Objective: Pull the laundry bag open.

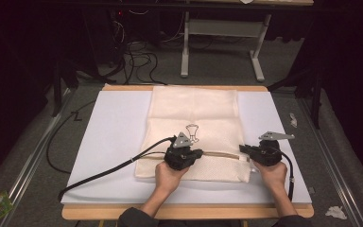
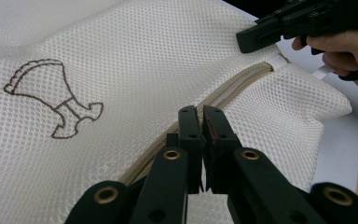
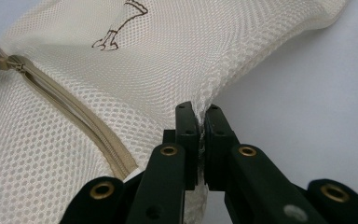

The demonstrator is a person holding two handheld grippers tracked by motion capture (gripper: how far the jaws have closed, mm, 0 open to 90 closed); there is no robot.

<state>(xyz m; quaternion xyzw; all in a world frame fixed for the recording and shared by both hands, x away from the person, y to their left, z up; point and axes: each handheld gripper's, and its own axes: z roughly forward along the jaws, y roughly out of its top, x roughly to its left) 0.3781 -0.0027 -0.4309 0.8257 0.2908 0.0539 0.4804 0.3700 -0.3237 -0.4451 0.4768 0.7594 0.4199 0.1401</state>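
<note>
- The cream mesh bag (image 1: pixel 196 127) lies flat mid-surface (image 1: pixel 113 142), with bare white board on both sides.
- The right claw (image 3: pixel 199 122) is clenched on the bag's side edge.
- The left claw (image 2: pixel 200 121) is pressed together over the beige zipper (image 2: pixel 233 91); whether it grips anything I cannot tell.
- A brown embroidered motif (image 2: pixel 56 100) marks the mesh.

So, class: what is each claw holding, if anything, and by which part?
The right claw pinches the mesh laundry bag by its side edge, near the zipper's end. The left claw is shut over the zipper line, apparently on the slider, which is hidden.
</note>
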